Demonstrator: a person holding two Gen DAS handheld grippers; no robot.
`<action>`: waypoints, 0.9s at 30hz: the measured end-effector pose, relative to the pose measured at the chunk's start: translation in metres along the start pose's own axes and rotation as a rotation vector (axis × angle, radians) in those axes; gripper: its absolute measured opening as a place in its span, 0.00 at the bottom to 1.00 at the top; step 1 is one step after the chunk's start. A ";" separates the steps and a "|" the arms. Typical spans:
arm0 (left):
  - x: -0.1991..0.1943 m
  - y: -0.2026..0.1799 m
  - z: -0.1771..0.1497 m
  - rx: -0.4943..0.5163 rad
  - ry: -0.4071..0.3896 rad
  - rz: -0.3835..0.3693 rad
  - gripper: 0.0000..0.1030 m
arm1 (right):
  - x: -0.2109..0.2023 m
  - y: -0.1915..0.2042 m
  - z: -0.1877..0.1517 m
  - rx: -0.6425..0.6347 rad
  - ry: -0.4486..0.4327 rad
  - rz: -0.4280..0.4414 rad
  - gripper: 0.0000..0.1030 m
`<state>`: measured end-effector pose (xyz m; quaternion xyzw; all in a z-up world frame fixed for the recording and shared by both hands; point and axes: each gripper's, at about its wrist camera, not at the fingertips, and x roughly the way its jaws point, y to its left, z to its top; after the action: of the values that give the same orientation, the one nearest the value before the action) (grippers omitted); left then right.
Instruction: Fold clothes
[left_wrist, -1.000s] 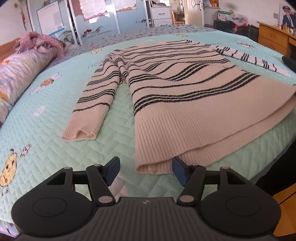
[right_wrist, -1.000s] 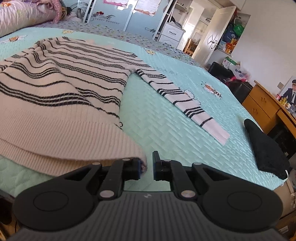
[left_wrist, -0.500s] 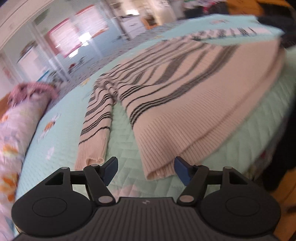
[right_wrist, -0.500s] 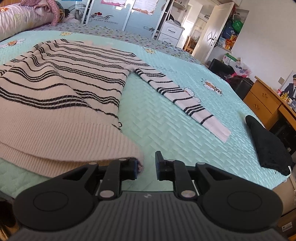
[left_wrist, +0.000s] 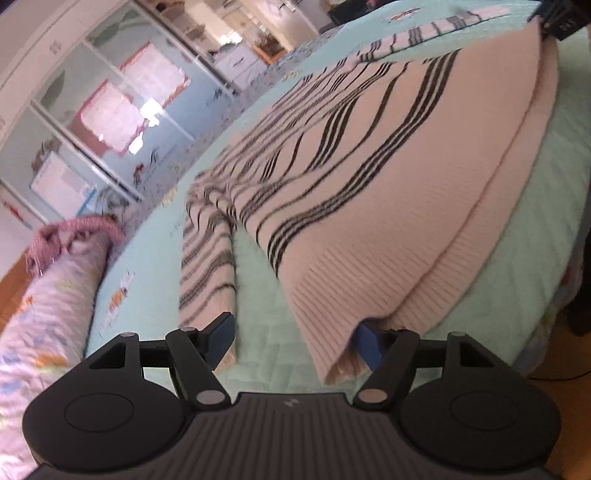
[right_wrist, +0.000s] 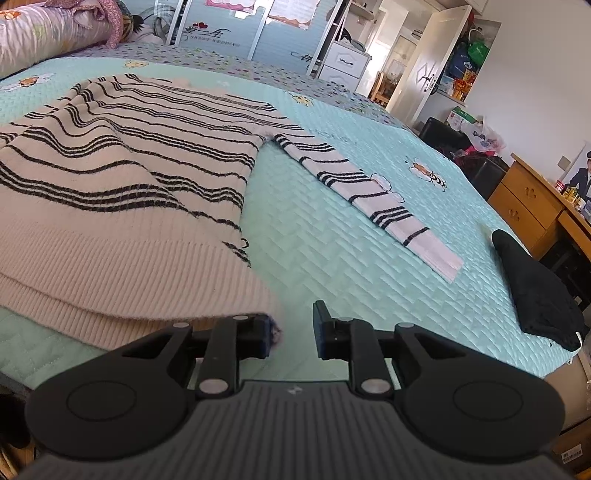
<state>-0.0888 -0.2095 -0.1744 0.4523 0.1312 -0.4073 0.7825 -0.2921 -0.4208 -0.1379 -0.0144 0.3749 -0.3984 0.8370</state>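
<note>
2 grippers at the near hem of 1 striped pink sweater (right_wrist: 122, 192), spread flat on the mint quilted bed cover (right_wrist: 332, 236). Left gripper (left_wrist: 295, 341) tilted, jaws wide apart with the hem corner between them, hem draped against the right-hand blue pad (left_wrist: 369, 345), far pad clear of cloth. Right gripper (right_wrist: 290, 328) parted by a narrow gap, other hem corner touching the left-hand finger only, not pinched. 1 sleeve (right_wrist: 369, 199) stretched out toward the right, other sleeve (left_wrist: 207, 269) lying alongside the body. Black cloth (right_wrist: 535, 288) at the bed's right edge, rolled floral quilt (left_wrist: 40, 314) at the left.
</note>
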 end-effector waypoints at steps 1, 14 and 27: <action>0.003 0.003 -0.001 -0.040 0.005 -0.009 0.70 | 0.001 0.000 0.000 0.000 0.001 0.003 0.21; 0.005 0.011 0.001 -0.366 0.020 -0.117 0.06 | 0.010 0.004 -0.006 0.021 0.025 0.025 0.07; -0.070 0.013 0.008 -0.339 -0.020 -0.149 0.05 | -0.052 -0.043 -0.004 0.068 -0.076 -0.019 0.04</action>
<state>-0.1248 -0.1765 -0.1221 0.2989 0.2234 -0.4407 0.8164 -0.3438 -0.4144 -0.0947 -0.0044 0.3287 -0.4179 0.8470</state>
